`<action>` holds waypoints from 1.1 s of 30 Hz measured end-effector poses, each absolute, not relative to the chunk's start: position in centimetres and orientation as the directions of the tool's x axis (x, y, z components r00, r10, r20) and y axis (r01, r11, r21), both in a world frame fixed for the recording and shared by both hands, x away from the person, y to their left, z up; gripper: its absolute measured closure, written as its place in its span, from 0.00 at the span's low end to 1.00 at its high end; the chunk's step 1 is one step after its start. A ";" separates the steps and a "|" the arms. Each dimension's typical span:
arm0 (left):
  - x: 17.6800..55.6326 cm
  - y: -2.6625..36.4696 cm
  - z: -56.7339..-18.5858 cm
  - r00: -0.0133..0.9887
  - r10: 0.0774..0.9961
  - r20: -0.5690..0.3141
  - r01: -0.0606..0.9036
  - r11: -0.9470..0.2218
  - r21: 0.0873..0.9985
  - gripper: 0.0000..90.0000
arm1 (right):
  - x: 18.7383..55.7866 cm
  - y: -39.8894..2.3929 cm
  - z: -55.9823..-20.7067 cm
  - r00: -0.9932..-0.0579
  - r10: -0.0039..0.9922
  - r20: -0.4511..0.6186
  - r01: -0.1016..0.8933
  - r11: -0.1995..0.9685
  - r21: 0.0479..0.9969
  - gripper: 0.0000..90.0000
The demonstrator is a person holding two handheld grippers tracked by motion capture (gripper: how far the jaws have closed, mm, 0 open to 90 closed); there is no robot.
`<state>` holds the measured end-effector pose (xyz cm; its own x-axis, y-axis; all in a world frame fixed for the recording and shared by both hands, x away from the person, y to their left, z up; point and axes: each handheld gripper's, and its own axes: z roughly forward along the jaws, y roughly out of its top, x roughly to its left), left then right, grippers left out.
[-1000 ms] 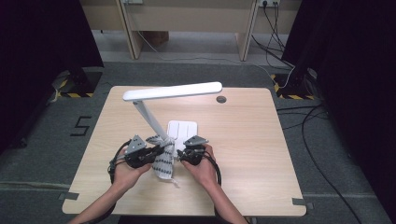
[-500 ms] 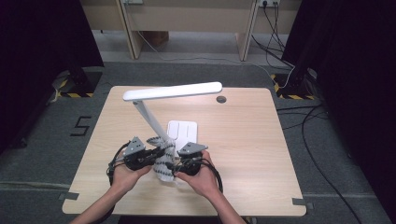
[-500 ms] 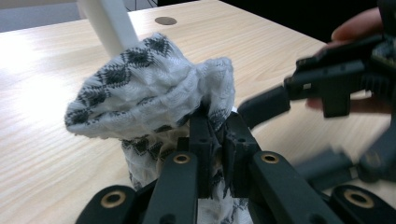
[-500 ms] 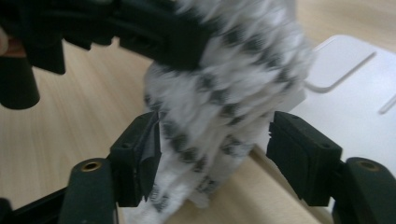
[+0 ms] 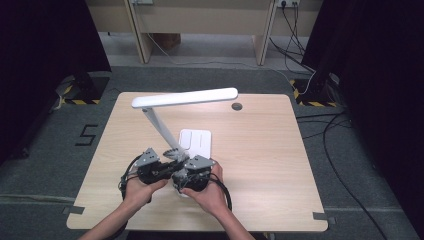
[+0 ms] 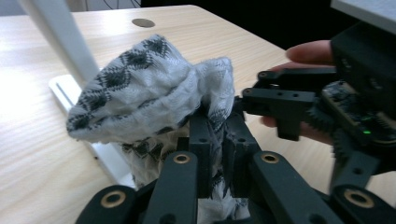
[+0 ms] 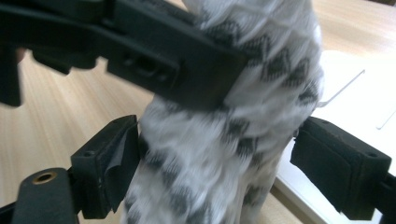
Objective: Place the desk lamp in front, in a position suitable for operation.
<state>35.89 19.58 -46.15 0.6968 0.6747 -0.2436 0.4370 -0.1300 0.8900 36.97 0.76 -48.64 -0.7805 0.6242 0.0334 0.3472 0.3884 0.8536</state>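
A soft knitted sock [image 6: 144,93], white with dark diamonds, sits bunched at the frame's centre, pinched by the left tool [image 6: 218,140]. The right tool [image 7: 215,163] has just been opening wide around it.

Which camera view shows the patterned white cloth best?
The left gripper view: the cloth appears sharp, bunched, with its dark diamond pattern, pinched by the left gripper. The right gripper view shows it blurred, between wide jaws. The high view shows a small part between the hands.
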 end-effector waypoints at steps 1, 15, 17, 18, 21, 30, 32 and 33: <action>35.8 19.5 -46.1 0.700 0.670 -0.247 0.439 -0.131 0.889 0.93 | 37.0 0.7 -48.7 -0.780 0.625 0.030 0.345 0.389 0.854 0.19; 35.3 19.3 -45.2 0.724 0.652 -0.223 0.386 -0.115 0.915 0.69 | 37.2 -0.7 -48.3 -0.778 0.626 0.043 0.366 0.397 0.842 0.83; 34.9 19.7 -44.6 0.726 0.658 -0.202 0.355 -0.106 0.929 0.59 | 37.6 -1.4 -48.0 -0.763 0.644 0.052 0.382 0.384 0.840 0.83; 34.7 20.1 -44.3 0.721 0.665 -0.194 0.341 -0.097 0.935 0.56 | 37.7 -1.7 -47.8 -0.757 0.651 0.057 0.387 0.376 0.842 0.83; 34.1 21.4 -43.9 0.712 0.683 -0.162 0.312 -0.100 0.945 0.54 | 38.3 -2.8 -46.5 -0.730 0.680 0.061 0.387 0.339 0.858 0.83; 36.0 23.5 -47.4 0.637 0.763 -0.108 0.378 -0.188 0.907 0.70 | 39.8 -2.6 -40.9 -0.726 0.687 0.035 0.300 0.271 0.915 0.80; 36.6 23.3 -48.1 0.633 0.768 -0.102 0.392 -0.204 0.897 0.72 | 40.2 -2.2 -40.0 -0.728 0.684 0.042 0.288 0.250 0.924 0.79; 37.0 23.0 -48.5 0.629 0.772 -0.093 0.395 -0.214 0.894 0.72 | 40.4 -1.9 -39.5 -0.730 0.682 0.049 0.284 0.236 0.929 0.79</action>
